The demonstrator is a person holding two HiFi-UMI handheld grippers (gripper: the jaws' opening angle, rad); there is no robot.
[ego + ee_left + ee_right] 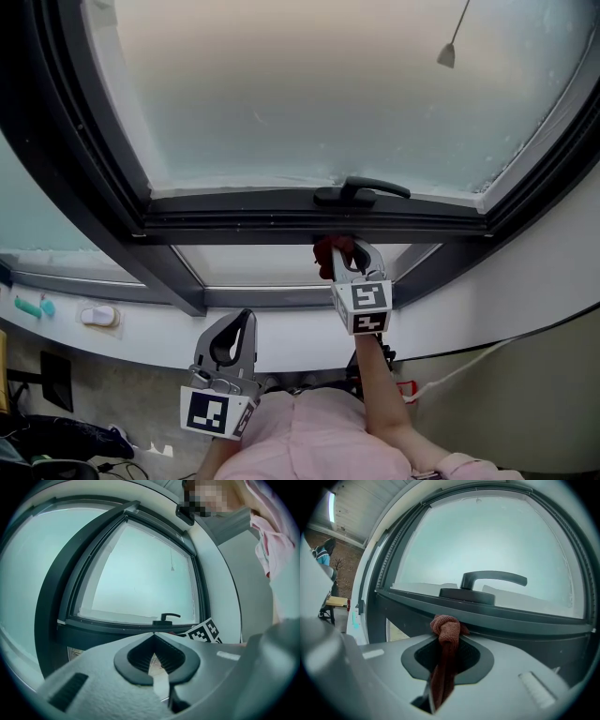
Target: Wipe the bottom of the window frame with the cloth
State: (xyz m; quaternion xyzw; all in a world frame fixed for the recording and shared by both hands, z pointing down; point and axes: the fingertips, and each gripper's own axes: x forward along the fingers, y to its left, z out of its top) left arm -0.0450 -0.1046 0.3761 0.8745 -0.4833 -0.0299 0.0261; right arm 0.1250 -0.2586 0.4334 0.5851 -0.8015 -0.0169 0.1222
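Two grippers show, and one cloth. The right gripper [349, 253] reaches far to the window, its jaws clamped on the red cloth [446, 629]. The cloth runs up between them and ends in a knotted wad that presses against the dark bottom rail of the frame [234, 225], just below the single handle [361, 192]. The left gripper [247, 321] hangs near the person's body, well apart from the frame. Its jaws meet at the tips with nothing between them, and only the pale sill [291, 336] shows through the gap behind the tips. Each gripper carries one cube, the right cube [364, 307] and the left cube [214, 412], printed with black and white square patterns, not letters. One cord weight [447, 54] hangs before the frosted pane at the far right. On the sill at the left lie two small things, a teal one [34, 306] and a white one [98, 316], just beside each other. One white cable [473, 358] trails across the wall at the right. A pink sleeve [309, 436] fills the near edge.
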